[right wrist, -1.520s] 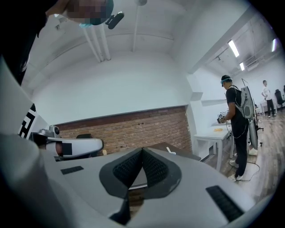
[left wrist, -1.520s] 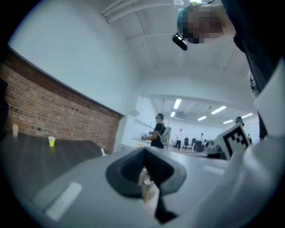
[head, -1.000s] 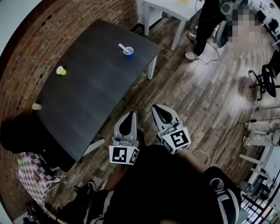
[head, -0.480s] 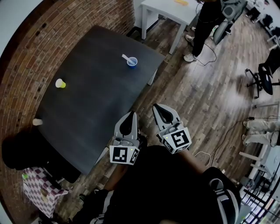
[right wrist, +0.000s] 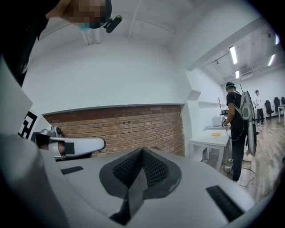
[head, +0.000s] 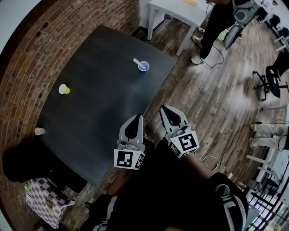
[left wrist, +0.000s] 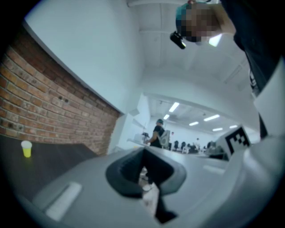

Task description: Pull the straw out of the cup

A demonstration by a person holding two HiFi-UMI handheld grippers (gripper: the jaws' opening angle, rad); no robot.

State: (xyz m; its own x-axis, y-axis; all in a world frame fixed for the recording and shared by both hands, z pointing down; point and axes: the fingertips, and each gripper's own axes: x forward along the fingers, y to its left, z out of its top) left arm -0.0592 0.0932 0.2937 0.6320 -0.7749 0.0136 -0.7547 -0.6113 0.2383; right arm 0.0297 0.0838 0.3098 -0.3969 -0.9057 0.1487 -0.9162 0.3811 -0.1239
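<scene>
A blue cup [head: 144,66] with a white straw [head: 137,61] leaning out of it stands near the far right corner of the dark table [head: 95,99]. My left gripper [head: 134,125] is shut and empty, held over the table's near edge, far from the cup. Just right of it, off the table and over the wooden floor, my right gripper [head: 170,116] is also shut with nothing in it. The cup does not show in either gripper view; the left gripper [left wrist: 143,176] points past the table, the right gripper [right wrist: 141,167] toward the brick wall.
A yellow cup [head: 63,89] stands at the table's left side and also shows in the left gripper view as the yellow cup [left wrist: 26,148]. A pale cup [head: 39,131] sits at the left edge. A person [head: 217,22] stands by a white table [head: 176,12] beyond.
The view has shifted closer to the dark table: the left gripper now hangs over its near edge instead of over the floor. Both grippers stay shut and side by side.
</scene>
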